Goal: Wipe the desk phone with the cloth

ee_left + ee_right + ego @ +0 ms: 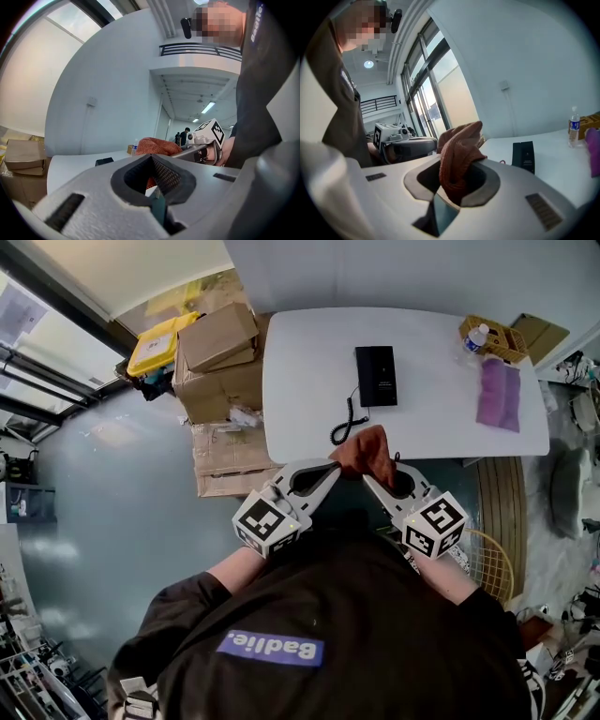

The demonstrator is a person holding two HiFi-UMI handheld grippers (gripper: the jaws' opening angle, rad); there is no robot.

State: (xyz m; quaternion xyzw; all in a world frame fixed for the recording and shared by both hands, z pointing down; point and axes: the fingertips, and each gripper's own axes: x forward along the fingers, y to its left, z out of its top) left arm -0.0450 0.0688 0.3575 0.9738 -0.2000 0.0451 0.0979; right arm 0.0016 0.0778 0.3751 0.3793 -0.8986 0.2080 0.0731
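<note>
The white surface [300, 371] lies bare left of the black desk phone [376, 375], whose coiled cord [345, 424] crosses the near approach.

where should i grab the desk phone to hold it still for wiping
Probably from above, pinching the desk phone across its narrow width near the far end. It lies flat on the white table, long side pointing away, and the coiled cord leaves its near left corner, cluttering that end. The left gripper must first release the cloth.

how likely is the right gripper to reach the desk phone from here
Probably yes: the right gripper, shut on the cloth, is by the table edge, with only the coiled cord before the desk phone. The left gripper grips the cloth too.
</note>
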